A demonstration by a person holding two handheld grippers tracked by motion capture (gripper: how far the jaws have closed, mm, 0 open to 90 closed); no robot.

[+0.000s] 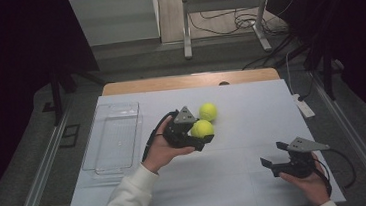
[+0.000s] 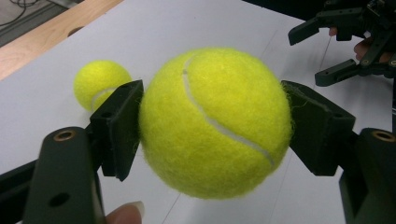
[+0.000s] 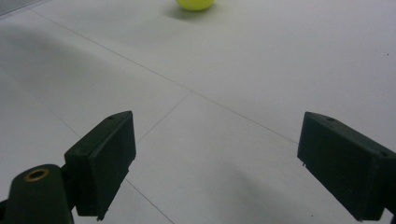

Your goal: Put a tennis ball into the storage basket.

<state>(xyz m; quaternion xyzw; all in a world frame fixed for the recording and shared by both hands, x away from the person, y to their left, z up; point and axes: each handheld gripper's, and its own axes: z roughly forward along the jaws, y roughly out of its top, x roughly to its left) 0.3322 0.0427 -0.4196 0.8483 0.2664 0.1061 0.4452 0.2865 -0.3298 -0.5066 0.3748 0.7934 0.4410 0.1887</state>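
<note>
My left gripper (image 1: 201, 133) is shut on a yellow tennis ball (image 1: 202, 128), which it holds a little above the white table near the middle. In the left gripper view the two black pads press on either side of this ball (image 2: 215, 123). A second tennis ball (image 1: 208, 112) rests on the table just behind it, and shows again (image 2: 100, 84) in the left gripper view. At the front right, my right gripper (image 1: 272, 154) stands open with nothing between its jaws. In the right gripper view a ball (image 3: 195, 3) lies on the table far ahead of that gripper (image 3: 219, 163).
A clear plastic tray (image 1: 111, 139) lies on the left part of the white table (image 1: 238, 178). A wooden edge (image 1: 189, 81) runs along the back. A white strip (image 1: 303, 105) sits at the right rim. Metal stand legs and cables are on the floor beyond.
</note>
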